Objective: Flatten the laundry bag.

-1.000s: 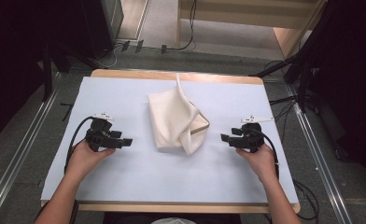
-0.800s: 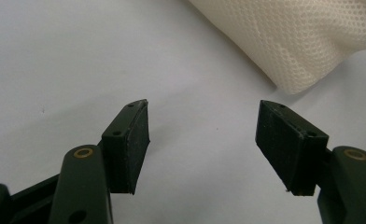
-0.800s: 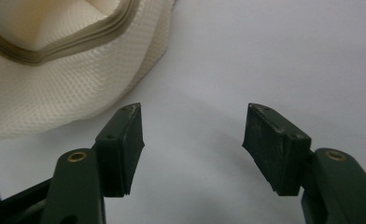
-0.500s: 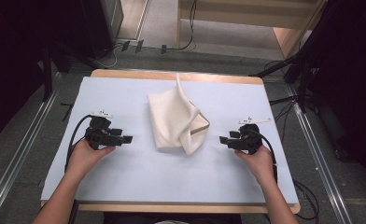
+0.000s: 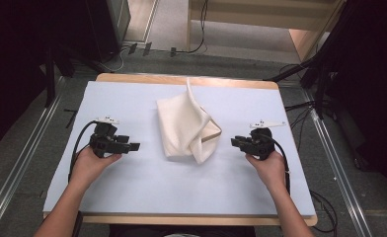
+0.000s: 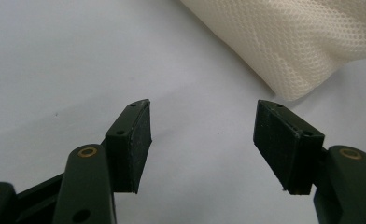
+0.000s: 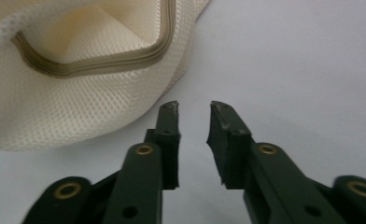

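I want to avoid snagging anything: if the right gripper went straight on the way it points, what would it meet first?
Probably the cream mesh bag: the right gripper points toward its near edge, open jaws empty, bare table between.

We see a cream-white mesh bag [image 5: 186,126] with a fine honeycomb weave and a ribbed tan band [image 7: 97,60] along its opening. It lies on a pale blue-white table cover [image 5: 132,98] edged by light wood. Our left gripper [image 5: 133,146] and right gripper [image 5: 235,142] are black, with small brass-coloured rivets.
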`<state>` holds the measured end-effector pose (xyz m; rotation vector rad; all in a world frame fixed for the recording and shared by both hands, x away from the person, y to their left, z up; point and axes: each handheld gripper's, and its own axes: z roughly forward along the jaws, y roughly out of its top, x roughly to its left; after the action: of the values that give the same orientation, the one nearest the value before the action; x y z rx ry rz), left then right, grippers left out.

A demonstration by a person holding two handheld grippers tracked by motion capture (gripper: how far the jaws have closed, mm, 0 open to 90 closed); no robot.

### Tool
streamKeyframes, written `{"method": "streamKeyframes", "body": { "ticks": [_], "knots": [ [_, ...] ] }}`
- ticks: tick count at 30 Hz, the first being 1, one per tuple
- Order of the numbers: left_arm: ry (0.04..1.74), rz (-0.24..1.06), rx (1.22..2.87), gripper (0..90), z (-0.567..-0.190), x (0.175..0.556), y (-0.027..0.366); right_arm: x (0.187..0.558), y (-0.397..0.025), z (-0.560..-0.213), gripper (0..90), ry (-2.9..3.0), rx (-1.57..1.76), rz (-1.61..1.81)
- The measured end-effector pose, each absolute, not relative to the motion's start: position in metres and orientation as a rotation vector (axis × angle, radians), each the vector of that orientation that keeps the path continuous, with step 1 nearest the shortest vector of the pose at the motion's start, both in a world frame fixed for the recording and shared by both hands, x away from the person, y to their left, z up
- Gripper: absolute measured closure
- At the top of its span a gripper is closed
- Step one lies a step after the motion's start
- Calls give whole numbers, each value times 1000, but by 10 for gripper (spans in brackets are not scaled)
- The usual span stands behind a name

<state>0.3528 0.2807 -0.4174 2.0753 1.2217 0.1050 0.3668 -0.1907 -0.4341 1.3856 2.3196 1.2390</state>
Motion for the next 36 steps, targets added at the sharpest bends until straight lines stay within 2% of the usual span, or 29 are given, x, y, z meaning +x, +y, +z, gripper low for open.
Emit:
{"method": "streamKeyframes", "body": {
  "ticks": [2,9,14,16,17,20,21,22,24,27,31,33,35,36],
  "knots": [
    [1223,109,2080,384,-416,352,279,367,-190,-430,777,2310,1397,1258],
    [1212,120,2089,390,-415,351,277,362,-176,-408,677,2305,1347,1293],
    [1220,124,2076,395,-413,349,279,362,-169,-399,653,2302,1344,1322],
    [1217,122,2080,394,-412,348,280,360,-164,-393,606,2306,1344,1334],
    [1221,126,2083,394,-412,347,281,357,-156,-387,546,2310,1322,1334],
    [1227,129,2081,395,-412,346,283,356,-149,-381,500,2313,1296,1339],
    [1233,130,2076,395,-412,346,283,356,-141,-376,444,2309,1270,1347],
    [1235,135,2077,395,-412,345,284,356,-141,-376,444,2309,1270,1347],
    [1242,144,2077,396,-412,344,286,361,-129,-374,320,2351,1224,1377],
    [1248,142,2066,402,-412,343,289,364,-117,-376,282,2356,1219,1376],
    [1256,147,2059,406,-411,342,291,368,-105,-379,298,2383,1223,1407],
    [1260,151,2056,408,-411,341,293,370,-97,-380,339,2385,1222,1400],
    [1266,154,2053,410,-411,340,295,376,-89,-383,593,2382,1218,1392],
    [1270,153,2052,410,-411,340,297,376,-89,-383,593,2382,1218,1392]
  ]
}}
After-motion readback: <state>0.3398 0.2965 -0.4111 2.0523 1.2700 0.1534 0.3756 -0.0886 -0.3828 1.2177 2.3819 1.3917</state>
